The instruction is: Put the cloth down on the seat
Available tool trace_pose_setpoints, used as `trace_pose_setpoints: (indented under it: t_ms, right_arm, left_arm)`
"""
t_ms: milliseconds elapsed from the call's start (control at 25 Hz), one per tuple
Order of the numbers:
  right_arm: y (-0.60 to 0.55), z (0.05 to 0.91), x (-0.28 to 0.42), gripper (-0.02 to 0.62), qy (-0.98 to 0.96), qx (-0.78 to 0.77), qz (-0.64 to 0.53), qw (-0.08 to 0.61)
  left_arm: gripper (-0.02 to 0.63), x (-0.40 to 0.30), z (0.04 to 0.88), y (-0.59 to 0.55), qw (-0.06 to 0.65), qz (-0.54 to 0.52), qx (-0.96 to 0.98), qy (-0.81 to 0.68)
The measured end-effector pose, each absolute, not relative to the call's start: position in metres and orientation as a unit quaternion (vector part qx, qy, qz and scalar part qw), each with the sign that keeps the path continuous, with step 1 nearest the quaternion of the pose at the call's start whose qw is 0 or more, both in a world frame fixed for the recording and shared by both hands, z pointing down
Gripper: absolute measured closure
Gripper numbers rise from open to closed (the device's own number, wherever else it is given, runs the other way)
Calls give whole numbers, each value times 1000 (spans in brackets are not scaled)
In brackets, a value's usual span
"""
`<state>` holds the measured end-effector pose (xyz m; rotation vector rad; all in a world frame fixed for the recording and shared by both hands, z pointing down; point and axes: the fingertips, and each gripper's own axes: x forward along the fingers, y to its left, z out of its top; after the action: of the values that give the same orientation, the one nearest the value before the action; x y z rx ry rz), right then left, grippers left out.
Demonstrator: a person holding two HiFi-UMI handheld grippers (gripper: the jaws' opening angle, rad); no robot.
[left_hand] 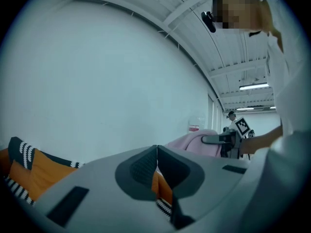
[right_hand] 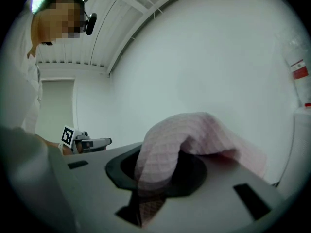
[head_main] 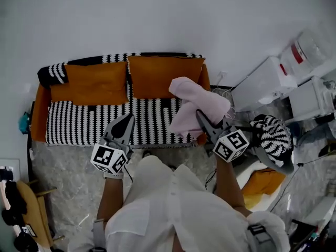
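Note:
A sofa with a black-and-white striped seat (head_main: 89, 122) stands against the wall in the head view. A pink cloth (head_main: 197, 104) hangs bunched above the seat's right end, with my right gripper (head_main: 202, 117) shut on it. In the right gripper view the cloth (right_hand: 194, 135) drapes up and over the jaws of the right gripper (right_hand: 158, 164) and hides their tips. My left gripper (head_main: 126, 121) hovers over the seat's front edge near the middle. The left gripper's (left_hand: 156, 152) pads meet with nothing between them. The cloth (left_hand: 194, 142) also shows off to the right in the left gripper view.
Two orange back cushions (head_main: 89, 83) (head_main: 163, 75) lean on the sofa's backrest. White boxes (head_main: 262, 83) stand to the right of the sofa. A striped cushion (head_main: 273, 138) and an orange one (head_main: 262, 182) lie at the lower right. A wooden rack (head_main: 31, 214) is at the lower left.

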<state>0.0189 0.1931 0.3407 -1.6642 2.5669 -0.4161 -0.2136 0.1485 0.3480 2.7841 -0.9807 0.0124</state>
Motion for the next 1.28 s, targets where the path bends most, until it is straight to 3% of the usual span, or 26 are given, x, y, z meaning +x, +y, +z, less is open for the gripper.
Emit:
trace_pose_setpoints:
  t_ms: [520, 1280]
  right_arm:
    - [47, 342, -53, 499, 863, -487, -132, 18]
    - [-97, 378, -54, 499, 930, -334, -153, -7]
  left_arm:
    - [591, -252, 360, 59, 101, 18, 938, -330]
    - [591, -174, 377, -41, 117, 24, 902, -416]
